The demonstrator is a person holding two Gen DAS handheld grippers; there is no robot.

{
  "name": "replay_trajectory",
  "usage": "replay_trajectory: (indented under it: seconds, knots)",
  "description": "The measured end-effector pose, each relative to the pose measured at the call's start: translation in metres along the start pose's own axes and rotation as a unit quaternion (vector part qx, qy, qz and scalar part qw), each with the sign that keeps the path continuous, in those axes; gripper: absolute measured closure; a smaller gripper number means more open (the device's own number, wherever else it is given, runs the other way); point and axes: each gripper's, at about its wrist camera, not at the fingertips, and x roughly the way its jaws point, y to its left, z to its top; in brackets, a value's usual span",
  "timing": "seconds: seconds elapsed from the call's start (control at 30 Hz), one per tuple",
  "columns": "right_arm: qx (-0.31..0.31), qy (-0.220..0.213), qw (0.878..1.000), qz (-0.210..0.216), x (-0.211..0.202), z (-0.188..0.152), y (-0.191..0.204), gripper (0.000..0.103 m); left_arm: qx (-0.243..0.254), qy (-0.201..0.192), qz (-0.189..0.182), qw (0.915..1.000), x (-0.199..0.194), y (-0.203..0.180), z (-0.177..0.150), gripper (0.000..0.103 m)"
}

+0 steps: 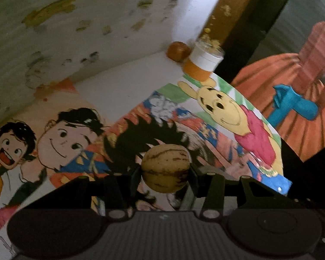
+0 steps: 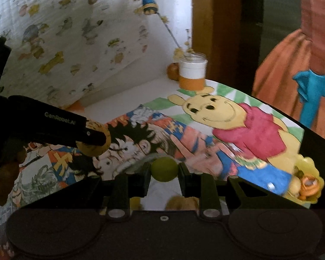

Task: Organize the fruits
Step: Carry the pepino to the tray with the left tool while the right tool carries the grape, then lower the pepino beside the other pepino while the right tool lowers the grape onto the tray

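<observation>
My left gripper [image 1: 165,170] is shut on a round yellowish fruit with brown streaks [image 1: 165,169], held above the cartoon-printed table cover [image 1: 205,134]. In the right wrist view that same left gripper [image 2: 96,139] comes in from the left with the streaked fruit [image 2: 97,138] between its fingers. My right gripper [image 2: 164,169] is shut on a small round green fruit [image 2: 164,169], also held over the cover. A yellow bowl [image 2: 312,166] holding several fruits and an orange item sits at the table's right edge.
A white and orange cup [image 2: 192,73] stands at the far corner with a brown round fruit [image 2: 173,70] beside it. A patterned cloth [image 2: 65,49] hangs at the left. An orange dress with a blue bow [image 2: 309,86] is beyond the table's right edge.
</observation>
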Motion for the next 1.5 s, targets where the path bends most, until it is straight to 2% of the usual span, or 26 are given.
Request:
replay_trajectory:
  seconds: [0.27, 0.53, 0.77, 0.9, 1.03, 1.2, 1.3, 1.4, 1.5]
  knots:
    - [0.033, 0.003, 0.999, -0.025, -0.024, -0.031, -0.017, 0.074, 0.037, 0.006, -0.018, 0.9991, -0.005, -0.028, -0.02, 0.053]
    - [0.04, 0.011, 0.998, -0.041, -0.039, -0.058, -0.02, 0.074, 0.089, 0.011, -0.037, 0.9953, -0.011, -0.053, -0.039, 0.053]
    - [0.054, 0.022, 0.997, -0.044, -0.046, -0.079, -0.018, 0.074, 0.174, 0.019, -0.049, 0.9833, -0.014, -0.064, -0.062, 0.053]
    - [0.052, 0.022, 0.997, -0.045, -0.049, -0.086, -0.014, 0.074, 0.235, 0.009, -0.052, 0.9706, -0.015, -0.071, -0.07, 0.053]
    - [0.058, 0.018, 0.997, -0.044, -0.054, -0.088, -0.012, 0.074, 0.274, 0.009, -0.06, 0.9597, -0.014, -0.077, -0.069, 0.053]
    - [0.065, 0.02, 0.997, -0.043, -0.062, -0.095, -0.004, 0.074, 0.343, 0.01, -0.08, 0.9358, -0.01, -0.09, -0.067, 0.053]
    - [0.068, 0.021, 0.997, -0.042, -0.068, -0.1, 0.002, 0.074, 0.372, 0.022, -0.082, 0.9246, -0.005, -0.097, -0.066, 0.053]
    - [0.072, 0.027, 0.996, -0.043, -0.07, -0.105, 0.008, 0.074, 0.384, 0.044, -0.079, 0.9187, 0.002, -0.1, -0.066, 0.053]
    - [0.079, 0.031, 0.996, -0.043, -0.071, -0.11, 0.011, 0.074, 0.402, 0.046, -0.079, 0.911, 0.004, -0.103, -0.068, 0.052]
